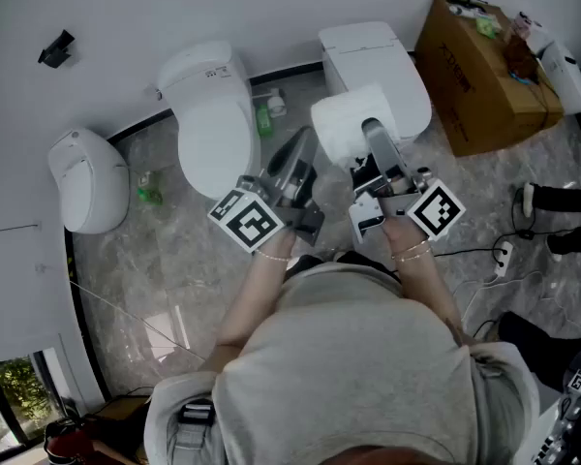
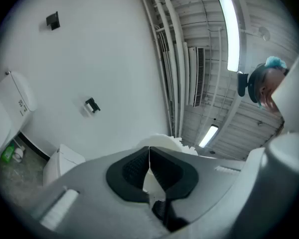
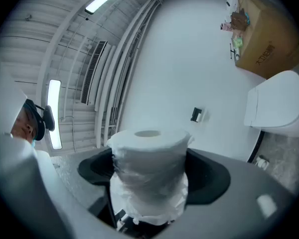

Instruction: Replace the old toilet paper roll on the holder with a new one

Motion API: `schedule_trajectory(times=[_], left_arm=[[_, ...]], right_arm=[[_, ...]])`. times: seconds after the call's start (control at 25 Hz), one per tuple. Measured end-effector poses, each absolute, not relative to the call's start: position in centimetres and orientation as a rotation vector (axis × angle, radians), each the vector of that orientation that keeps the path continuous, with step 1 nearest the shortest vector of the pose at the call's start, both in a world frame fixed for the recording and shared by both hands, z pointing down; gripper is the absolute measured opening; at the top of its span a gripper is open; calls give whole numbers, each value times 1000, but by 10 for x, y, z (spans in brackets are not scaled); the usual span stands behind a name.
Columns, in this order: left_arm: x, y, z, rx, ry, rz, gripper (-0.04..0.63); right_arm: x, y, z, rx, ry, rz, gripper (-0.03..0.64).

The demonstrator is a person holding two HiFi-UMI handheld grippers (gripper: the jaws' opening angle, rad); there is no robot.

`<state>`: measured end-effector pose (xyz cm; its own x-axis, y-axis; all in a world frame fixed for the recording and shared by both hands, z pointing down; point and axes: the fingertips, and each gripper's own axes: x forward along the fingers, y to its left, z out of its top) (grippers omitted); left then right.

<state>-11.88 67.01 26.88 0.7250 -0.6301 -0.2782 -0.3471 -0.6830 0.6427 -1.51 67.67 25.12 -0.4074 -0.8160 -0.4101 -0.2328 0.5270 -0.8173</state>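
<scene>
The right claw (image 3: 152, 172) clamped a new, still-wrapped toilet roll (image 3: 148, 146); the left claw (image 2: 149, 159) pinched shut on its wrapper (image 3: 154, 208). Unwrapping and the swap at the wall holder (image 3: 197, 114) apparently remained.

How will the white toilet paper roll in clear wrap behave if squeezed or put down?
The white toilet paper roll looks light and soft: its sides seem pinched between the jaws of the right gripper. Its crinkled clear wrap may be slippery. Laid on its round side, it would probably roll.
</scene>
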Motion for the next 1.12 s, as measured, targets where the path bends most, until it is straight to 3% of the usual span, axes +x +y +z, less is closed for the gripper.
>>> schedule_trajectory(times=[0.76, 1.12], left_arm=[[-119, 663, 277, 2342, -749, -686, 11], [-76, 674, 302, 2277, -809, -674, 11]], right_arm=[[-15, 670, 259, -910, 1942, -881, 419], [44, 676, 269, -907, 1936, -866, 419]])
